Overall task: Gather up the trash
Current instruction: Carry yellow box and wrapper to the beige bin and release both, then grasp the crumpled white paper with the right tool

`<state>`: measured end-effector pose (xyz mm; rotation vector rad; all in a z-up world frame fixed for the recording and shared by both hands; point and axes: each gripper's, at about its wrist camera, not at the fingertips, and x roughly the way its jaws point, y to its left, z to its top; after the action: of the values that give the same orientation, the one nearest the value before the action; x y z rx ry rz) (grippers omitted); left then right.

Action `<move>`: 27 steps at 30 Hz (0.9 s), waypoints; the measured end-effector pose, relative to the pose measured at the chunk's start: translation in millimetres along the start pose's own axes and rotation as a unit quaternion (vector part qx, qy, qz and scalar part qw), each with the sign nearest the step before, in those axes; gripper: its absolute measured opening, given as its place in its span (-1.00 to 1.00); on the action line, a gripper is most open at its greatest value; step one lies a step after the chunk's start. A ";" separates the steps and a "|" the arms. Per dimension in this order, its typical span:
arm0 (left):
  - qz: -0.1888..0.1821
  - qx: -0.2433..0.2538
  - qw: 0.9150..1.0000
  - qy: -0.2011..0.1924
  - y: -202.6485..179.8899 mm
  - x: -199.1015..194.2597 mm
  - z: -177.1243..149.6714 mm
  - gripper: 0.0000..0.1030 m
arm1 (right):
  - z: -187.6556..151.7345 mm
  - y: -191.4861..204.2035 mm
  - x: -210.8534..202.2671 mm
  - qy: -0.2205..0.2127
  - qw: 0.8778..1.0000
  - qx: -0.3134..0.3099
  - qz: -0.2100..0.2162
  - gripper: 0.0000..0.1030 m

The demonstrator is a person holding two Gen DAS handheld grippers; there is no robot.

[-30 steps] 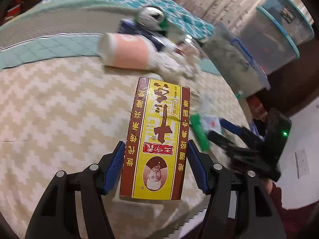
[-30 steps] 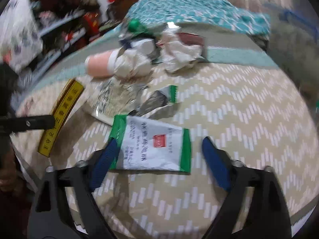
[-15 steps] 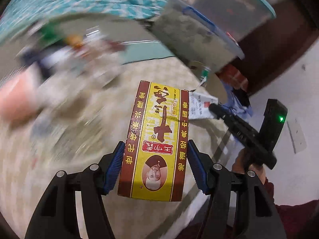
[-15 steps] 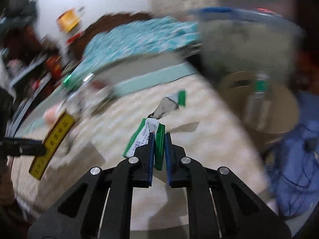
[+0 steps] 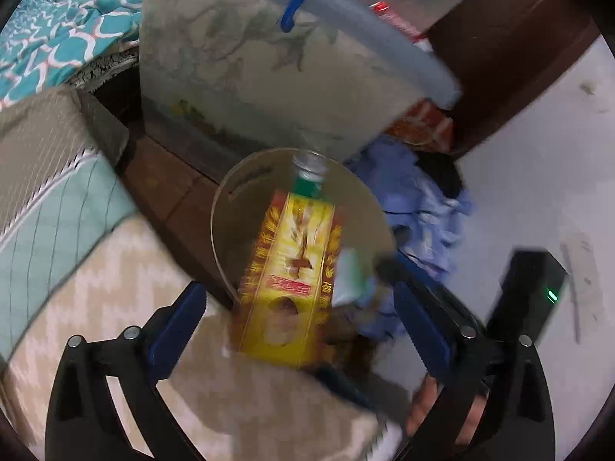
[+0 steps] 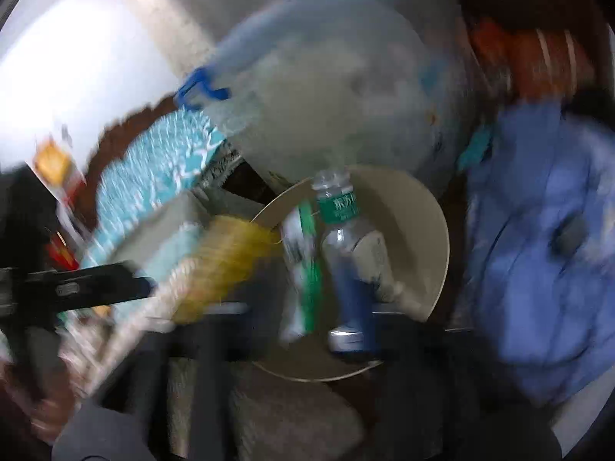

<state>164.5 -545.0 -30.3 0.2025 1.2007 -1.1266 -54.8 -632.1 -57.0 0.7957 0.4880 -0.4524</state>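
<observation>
Yellow carton (image 5: 288,280) blurred at mid-frame between my left gripper's (image 5: 303,330) wide-spread jaws, touching neither, over the tan bin (image 5: 226,207) holding a bottle (image 6: 342,230). I couldn't tell my right gripper's (image 6: 307,330) state; the green-edged packet (image 6: 303,269) showed blurred just above it.

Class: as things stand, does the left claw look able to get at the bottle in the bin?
Probably not directly: the box sits between the open left claw and the bottle, leaving only its neck showing.
</observation>
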 end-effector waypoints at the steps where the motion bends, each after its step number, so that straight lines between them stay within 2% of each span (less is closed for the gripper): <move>1: 0.005 -0.005 1.000 0.002 -0.9 4.9 5.0 0.83 | -0.4 -4.3 -6.2 -0.017 1.000 0.011 0.002 0.72; 2: 0.004 -0.014 1.000 0.002 0.3 4.9 5.5 0.82 | 0.4 -6.1 -10.6 -0.024 1.000 0.009 0.001 0.70; 3: -0.010 -0.026 1.000 -0.002 2.2 0.0 3.7 0.82 | -0.3 -6.2 -18.7 -0.035 0.999 0.006 0.000 0.63; 5: -0.037 -0.027 0.999 -0.024 4.3 -24.3 -8.9 0.82 | -3.0 -5.3 -31.6 -0.052 0.999 0.009 0.008 0.63; 8: -0.040 -0.007 0.998 -0.055 8.2 -65.8 -34.4 0.82 | -8.4 5.6 -38.7 -0.046 0.999 0.003 0.027 0.56; 9: -0.032 0.004 0.997 -0.069 14.7 -88.8 -55.5 0.82 | -5.7 10.7 -36.8 -0.039 0.999 -0.003 0.035 0.52; 13: -0.001 -0.001 0.996 -0.092 49.6 -147.3 -121.3 0.81 | -17.0 59.4 -25.1 0.006 0.995 -0.052 0.080 0.27; 15: 0.034 -0.033 0.994 -0.102 82.3 -177.8 -162.2 0.78 | -29.3 94.9 -12.1 0.036 0.990 -0.081 0.108 0.15; 18: 0.066 -0.105 0.986 -0.111 133.1 -209.5 -212.9 0.62 | -66.3 168.1 18.2 0.107 0.971 -0.143 0.160 -0.04; 19: 0.069 -0.141 0.981 -0.118 153.8 -221.1 -233.2 0.58 | -80.9 190.5 26.7 0.129 0.962 -0.163 0.175 -0.06; 22: 0.076 -0.220 0.962 -0.141 198.1 -247.2 -282.1 0.47 | -135.7 265.2 55.4 0.210 0.925 -0.220 0.230 -0.04; 23: 0.075 -0.236 0.958 -0.148 207.0 -253.9 -292.4 0.47 | -149.2 282.9 63.8 0.228 0.916 -0.229 0.236 -0.04; 24: 0.069 -0.258 0.950 -0.160 218.1 -262.7 -308.6 0.47 | -167.2 306.5 74.1 0.248 0.908 -0.241 0.237 0.05; 25: 0.066 -0.266 0.947 -0.167 220.8 -267.4 -314.7 0.47 | -178.5 320.3 81.1 0.256 0.904 -0.248 0.238 0.34; 27: 0.064 -0.277 0.941 -0.182 227.1 -277.1 -330.1 0.50 | -201.2 350.8 94.8 0.264 0.898 -0.262 0.234 0.68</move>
<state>151.6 -58.0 -35.9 -0.3420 1.1037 -0.6396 166.4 -281.2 -35.8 0.4719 0.8502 0.3575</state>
